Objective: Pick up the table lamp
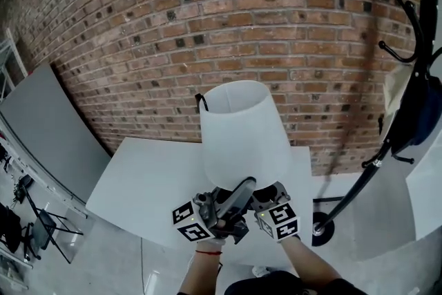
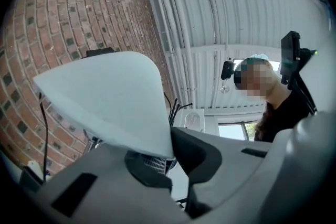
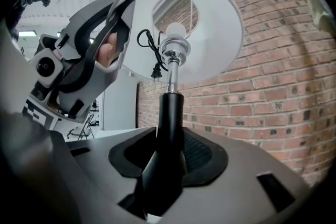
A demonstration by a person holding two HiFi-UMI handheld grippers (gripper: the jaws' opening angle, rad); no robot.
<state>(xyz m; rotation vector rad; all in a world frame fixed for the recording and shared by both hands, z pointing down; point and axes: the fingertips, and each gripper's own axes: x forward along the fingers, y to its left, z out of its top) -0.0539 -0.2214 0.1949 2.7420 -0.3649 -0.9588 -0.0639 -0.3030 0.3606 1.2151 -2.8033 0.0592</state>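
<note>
right gripper view, centre: the right gripper (image 3: pixel 167 165) clamps the table lamp (image 3: pixel 173 52) by its black stem (image 3: pixel 169 113) to bear its weight; the left gripper (image 2: pixel 169 157) pinches the lampshade (image 2: pixel 110 97) rim, likely steadying it.

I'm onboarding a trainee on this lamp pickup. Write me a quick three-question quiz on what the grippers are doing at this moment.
1. True or false: the right gripper is shut on the black stem of the table lamp.
2. Which gripper pinches the rim of the white shade? A) the left gripper B) the right gripper C) neither
3. Fill in: behind the white table stands a ___ wall.
Key: 1 true; 2 A; 3 brick.
</note>
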